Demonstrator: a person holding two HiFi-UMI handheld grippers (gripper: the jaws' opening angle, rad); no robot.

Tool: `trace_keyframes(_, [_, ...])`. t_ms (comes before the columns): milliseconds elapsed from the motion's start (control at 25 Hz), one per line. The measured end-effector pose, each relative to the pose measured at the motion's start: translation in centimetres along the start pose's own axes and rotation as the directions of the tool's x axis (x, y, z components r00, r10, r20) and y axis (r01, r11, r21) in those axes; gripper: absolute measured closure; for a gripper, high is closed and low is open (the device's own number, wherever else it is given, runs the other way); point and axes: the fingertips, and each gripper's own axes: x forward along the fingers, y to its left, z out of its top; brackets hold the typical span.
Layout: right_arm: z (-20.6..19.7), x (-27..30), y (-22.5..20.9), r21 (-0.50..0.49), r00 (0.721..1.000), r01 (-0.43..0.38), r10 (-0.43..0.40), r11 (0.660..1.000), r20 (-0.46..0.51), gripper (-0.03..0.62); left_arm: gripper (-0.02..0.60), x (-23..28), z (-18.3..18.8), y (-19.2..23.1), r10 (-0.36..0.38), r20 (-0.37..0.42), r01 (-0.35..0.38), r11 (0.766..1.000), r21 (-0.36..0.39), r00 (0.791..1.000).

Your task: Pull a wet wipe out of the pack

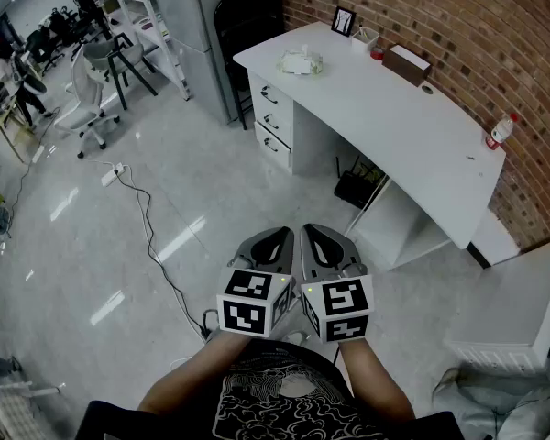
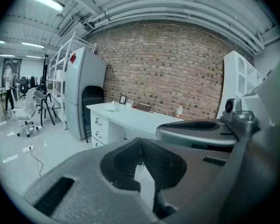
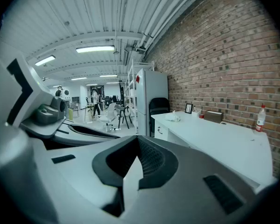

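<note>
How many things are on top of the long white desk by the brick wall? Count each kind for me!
Wet wipe pack: 1
Picture frame: 1
White cup: 1
Small red thing: 1
Brown box: 1
Bottle: 1
Total: 6

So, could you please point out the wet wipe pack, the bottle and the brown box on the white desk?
wet wipe pack (image 1: 301,62), head view, on the middle of its top.
bottle (image 1: 499,135), head view, on its clear body.
brown box (image 1: 406,62), head view, on its top face.
</note>
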Motion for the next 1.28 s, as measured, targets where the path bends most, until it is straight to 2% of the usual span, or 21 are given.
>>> trace_keyframes(320, [-0.1, -0.2, -0.9, 0.015, 1.000, -0.004, 0.005, 1.000, -0.005, 0.577, 0.566, 0.4, 0.5, -0.7, 0.004, 0.001, -0.004, 1.000, 0.010, 1.000])
trace_keyframes(560, [0.1, 1.7, -1.2, 0.001, 1.000, -0.003, 0.003, 1.000, -0.028, 0.576, 0.566, 2.1, 0.8, 0.7, 0.012, -0.020, -0.012, 1.000, 0.008, 1.000])
trace_keyframes(720, [1.3, 3.7, -2.3, -0.007, 0.999, 0.019, -0.019, 1.000, -0.032, 0.576, 0.566, 3.7, 2.2, 1.8, -0.008, -0.015, 0.008, 1.000, 0.019, 1.000])
trace_keyframes(1080, [4.4, 9.8, -4.0, -0.028, 0.997, 0.057, -0.058, 0.998, -0.046, 0.576, 0.568, 8.2, 6.4, 6.9, -0.042, -0.015, 0.042, 0.999, 0.023, 0.999])
trace_keyframes(1280, [6.0, 14.3, -3.9, 0.013, 0.996, 0.070, -0.070, 0.997, -0.062, 0.576, 0.568, 10.2, 9.0, 10.7, -0.062, -0.022, 0.063, 0.997, 0.037, 0.998])
